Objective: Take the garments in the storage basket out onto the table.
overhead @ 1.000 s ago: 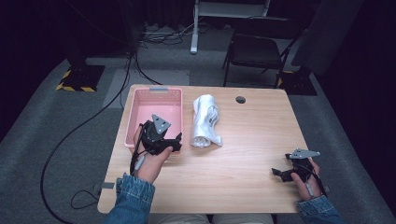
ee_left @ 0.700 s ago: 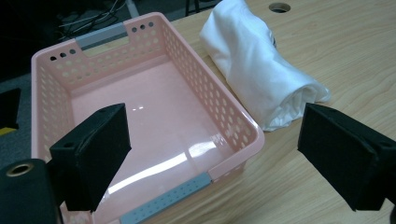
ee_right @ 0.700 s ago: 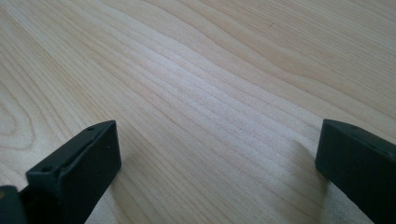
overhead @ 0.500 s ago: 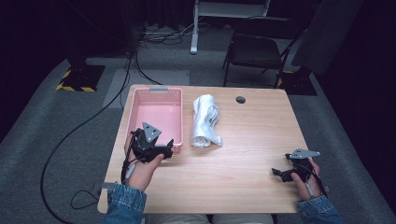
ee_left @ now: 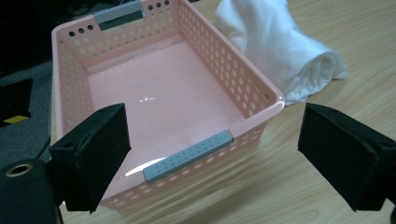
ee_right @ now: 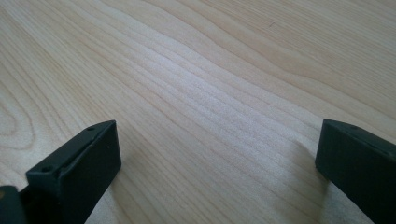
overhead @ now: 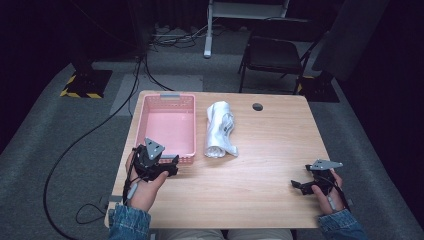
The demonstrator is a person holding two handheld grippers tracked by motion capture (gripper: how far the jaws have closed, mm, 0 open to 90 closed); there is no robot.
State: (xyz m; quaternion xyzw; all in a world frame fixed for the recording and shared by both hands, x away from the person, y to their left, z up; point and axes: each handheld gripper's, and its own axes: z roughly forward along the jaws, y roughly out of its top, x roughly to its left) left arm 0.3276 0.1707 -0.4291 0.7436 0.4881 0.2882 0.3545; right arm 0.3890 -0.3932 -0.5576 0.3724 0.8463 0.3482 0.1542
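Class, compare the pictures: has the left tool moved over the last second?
Yes. The left tool has drawn back toward the person, from over the pink basket to its near rim.

bare light wooden tabletop [overhead: 270, 170] open between both hands; perforated pink plastic basket [ee_left: 261, 93] and rolled white cloth [ee_left: 285, 51] side by side, blocking the far left.

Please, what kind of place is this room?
Probably a recording studio or lab set up for handling trials, not a home. A bare wooden table stands on grey carpet with dark surroundings, cables trail over the floor, and yellow-black hazard tape marks a stand's base.
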